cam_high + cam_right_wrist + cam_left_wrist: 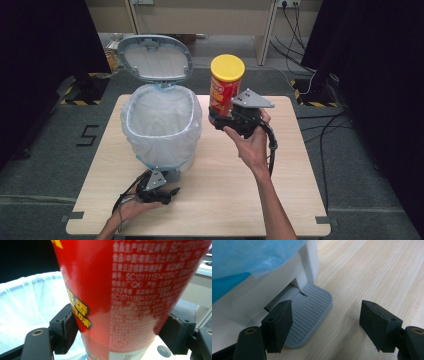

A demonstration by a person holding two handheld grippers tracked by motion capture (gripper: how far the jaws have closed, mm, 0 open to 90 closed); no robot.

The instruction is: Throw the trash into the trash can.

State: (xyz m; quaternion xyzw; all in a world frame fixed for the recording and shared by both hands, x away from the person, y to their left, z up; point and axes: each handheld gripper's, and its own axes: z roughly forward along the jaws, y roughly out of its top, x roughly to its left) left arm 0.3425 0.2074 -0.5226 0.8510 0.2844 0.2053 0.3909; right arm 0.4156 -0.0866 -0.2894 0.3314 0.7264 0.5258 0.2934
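Upright, the red can (226, 85) sits clamped in the right gripper (220, 121).

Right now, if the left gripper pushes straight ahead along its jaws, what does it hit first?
Most likely the grey ribbed pedal at the foot of the white bin. The left gripper is open, one jaw already over the pedal; the bin wall lies just behind it. Depth is unclear.
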